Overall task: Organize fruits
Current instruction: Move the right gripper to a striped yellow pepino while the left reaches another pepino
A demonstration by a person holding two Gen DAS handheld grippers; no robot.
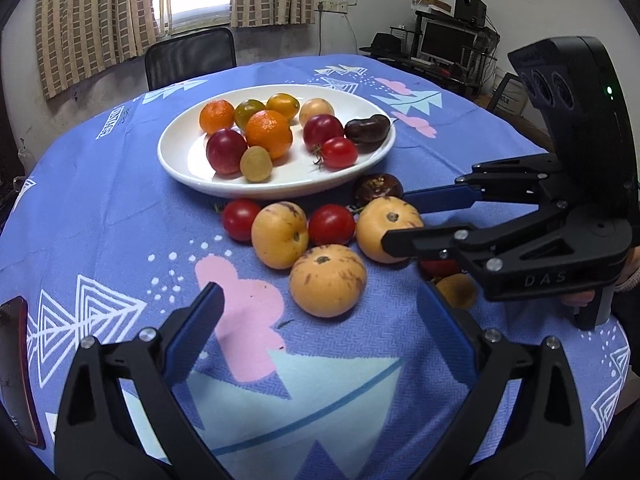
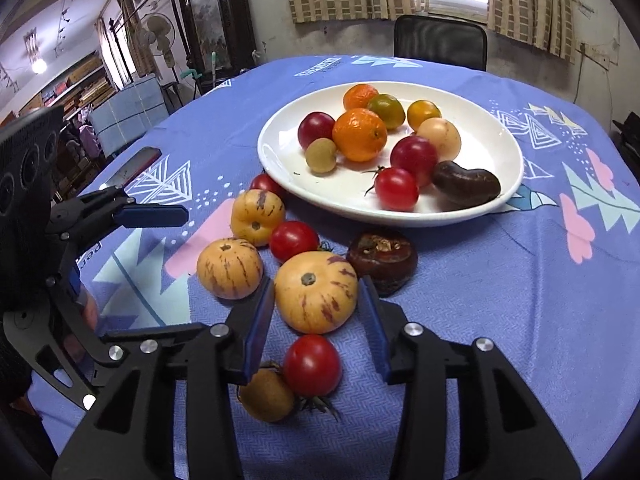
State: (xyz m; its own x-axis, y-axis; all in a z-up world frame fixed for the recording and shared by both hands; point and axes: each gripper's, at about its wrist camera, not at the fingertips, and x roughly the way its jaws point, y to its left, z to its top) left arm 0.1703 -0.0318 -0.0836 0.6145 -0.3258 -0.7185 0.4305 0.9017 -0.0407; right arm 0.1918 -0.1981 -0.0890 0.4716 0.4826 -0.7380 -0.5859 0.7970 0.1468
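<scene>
Right hand-held gripper (image 2: pixel 316 304) is open w/ a striped yellow melon (image 2: pixel 316 291) between its blue fingers; narrow gaps show on both sides, so no contact. Left wrist view shows that gripper (image 1: pixel 400 216) from the side, one finger crossing in front of the melon (image 1: pixel 386 229). Left hand-held gripper (image 1: pixel 320 312) is wide open, nothing in it, over the blue cloth of the bench (image 1: pixel 100 220). Only the right view shows a red tomato (image 2: pixel 313 365) and a brownish fruit (image 2: pixel 266 396) near the camera. White plate (image 2: pixel 280 152) holds oranges, tomatoes etc. Only the left view shows a monitor (image 1: pixel 446 42) in the bkgd.
</scene>
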